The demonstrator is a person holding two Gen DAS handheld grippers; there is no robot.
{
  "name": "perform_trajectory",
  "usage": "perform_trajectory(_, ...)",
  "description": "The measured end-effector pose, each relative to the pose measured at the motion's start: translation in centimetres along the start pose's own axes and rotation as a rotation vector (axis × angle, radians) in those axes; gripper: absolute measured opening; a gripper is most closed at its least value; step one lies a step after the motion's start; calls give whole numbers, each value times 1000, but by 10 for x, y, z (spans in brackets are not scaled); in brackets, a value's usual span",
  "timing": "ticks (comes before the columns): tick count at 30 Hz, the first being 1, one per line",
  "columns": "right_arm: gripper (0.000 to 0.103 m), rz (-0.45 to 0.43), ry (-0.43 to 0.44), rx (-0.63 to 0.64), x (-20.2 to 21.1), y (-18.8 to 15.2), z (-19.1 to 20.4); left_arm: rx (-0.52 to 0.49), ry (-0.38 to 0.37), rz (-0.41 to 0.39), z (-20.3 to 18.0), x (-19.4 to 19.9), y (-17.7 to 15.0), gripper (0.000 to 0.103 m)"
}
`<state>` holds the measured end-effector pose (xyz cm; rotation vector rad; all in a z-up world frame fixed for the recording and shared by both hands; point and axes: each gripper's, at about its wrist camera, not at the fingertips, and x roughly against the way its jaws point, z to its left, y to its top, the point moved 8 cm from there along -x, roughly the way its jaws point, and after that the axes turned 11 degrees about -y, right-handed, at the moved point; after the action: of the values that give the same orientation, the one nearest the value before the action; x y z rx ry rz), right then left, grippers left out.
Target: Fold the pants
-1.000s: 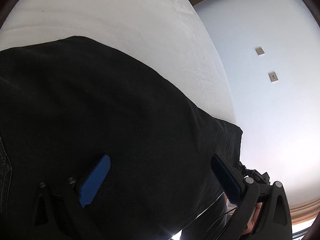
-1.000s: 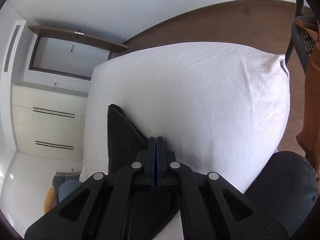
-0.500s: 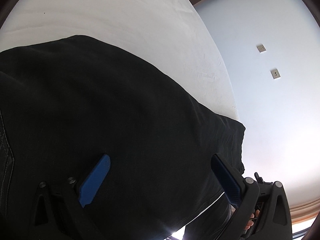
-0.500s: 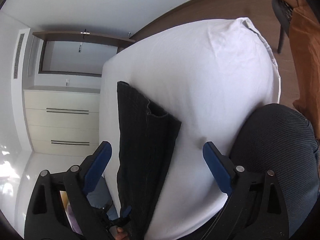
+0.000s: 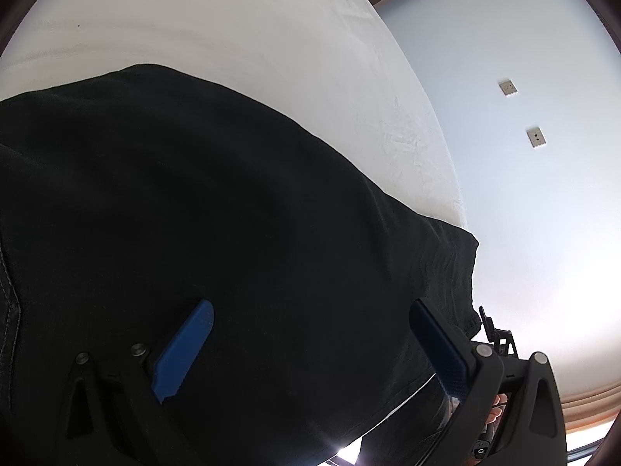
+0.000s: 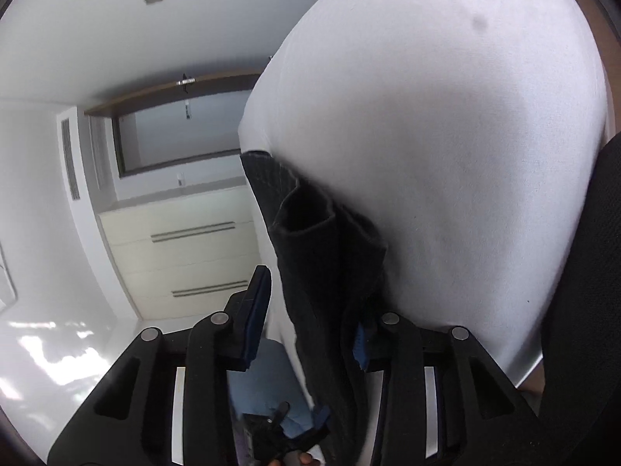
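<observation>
The black pants [image 5: 217,209] lie spread on the white bed [image 5: 240,27] and fill most of the left wrist view. My left gripper [image 5: 310,334] is open just above the cloth, its blue pads wide apart, near the hem at the bed's edge. In the right wrist view the pants [image 6: 326,248] run as a narrow folded strip along the bed [image 6: 446,136], with an open leg hem facing me. My right gripper [image 6: 310,310] is open, and the cloth passes between its fingers; the right pad is partly hidden behind it.
A pale wall with two outlet plates [image 5: 508,87] stands beyond the bed's end. A cream drawer unit [image 6: 186,256] and a wall shelf [image 6: 174,89] stand to the left. A dark chair back [image 6: 582,291] is at the right. A blue item [image 6: 268,384] lies below.
My right gripper opened from fully shut, swung around and moved down over the pants' end. My left gripper stayed open and shifted slightly along the cloth.
</observation>
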<state>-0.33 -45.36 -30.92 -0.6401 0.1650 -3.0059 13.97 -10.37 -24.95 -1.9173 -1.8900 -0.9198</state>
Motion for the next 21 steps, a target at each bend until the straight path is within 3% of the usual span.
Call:
perform_trajectory(4, 35, -17, 55, -25, 3, 7, 4, 0, 4, -3, 2, 0, 0, 102)
perform_trajectory(5, 32, -17, 53, -18, 4, 7, 4, -3, 6, -3, 2, 0, -1, 102)
perform_trajectory(6, 22, -17, 48, -9, 4, 8, 5, -4, 7, -1, 4, 0, -1, 102)
perform_trajectory(7, 14, -20, 27, 5, 4, 8, 4, -4, 9, -2, 4, 0, -1, 102)
perform_trajectory(9, 7, -21, -32, 23, 2, 9, 0, 1, 12, -5, 4, 1, -1, 102)
perform_trajectory(15, 4, -56, -139, 112, 1, 10, 12, 6, 6, -10, 2, 1, -1, 102)
perform_trajectory(18, 4, -100, -233, 254, 3, 2, 38, 26, -17, -18, 4, 3, 0, 102)
perform_trajectory(20, 4, -133, -316, 476, -3, -22, 77, 47, -40, -28, 5, 5, 1, 102)
perform_trajectory(21, 4, -143, -367, 658, -13, -49, 103, 59, -53, -34, 6, 6, 2, 102)
